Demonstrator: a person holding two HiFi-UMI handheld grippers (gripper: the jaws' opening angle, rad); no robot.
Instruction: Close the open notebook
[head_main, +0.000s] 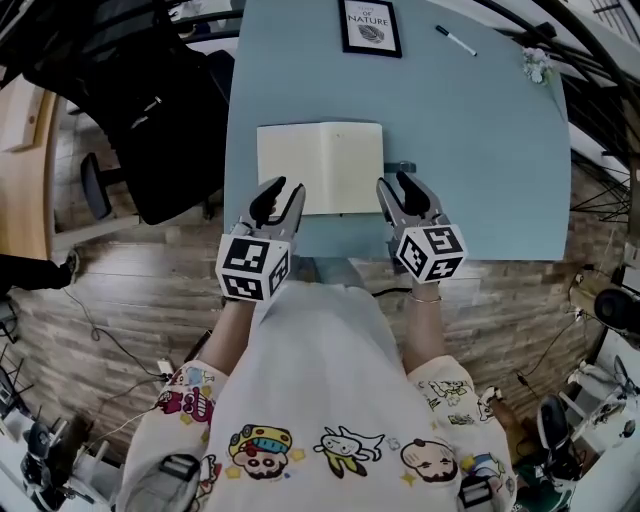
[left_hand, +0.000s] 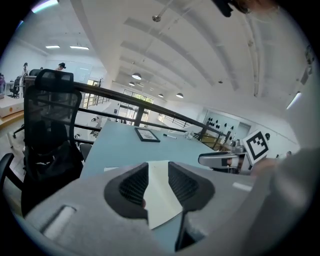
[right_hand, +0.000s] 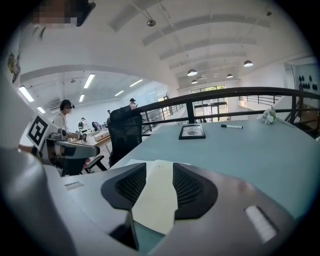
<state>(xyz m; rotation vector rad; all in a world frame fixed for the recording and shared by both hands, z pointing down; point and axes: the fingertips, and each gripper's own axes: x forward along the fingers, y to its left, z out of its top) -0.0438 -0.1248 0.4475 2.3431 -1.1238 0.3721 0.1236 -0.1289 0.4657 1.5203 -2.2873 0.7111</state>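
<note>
Both grippers are held in front of the torso, side by side and well apart, pointing forward and tilted down

- The left gripper (head_main: 281, 192): jaws apart, with an open gap between the ribbed black pads (left_hand: 134, 186), which press on nothing. The left marker cube (head_main: 253, 266) sits at its rear.
- The right gripper (head_main: 399, 190): jaws apart, with a gap a little wider than the left's. The right marker cube (head_main: 430, 251) sits at its rear.
- On each gripper the two jaws stand roughly level with one another.
- The left forearm (head_main: 232, 325) and right forearm (head_main: 428, 335) are bare and run back to short white printed sleeves (head_main: 180, 405).
- A thin bracelet (head_main: 424, 297) sits on the right wrist.
- The hands are hidden under the cubes
</note>
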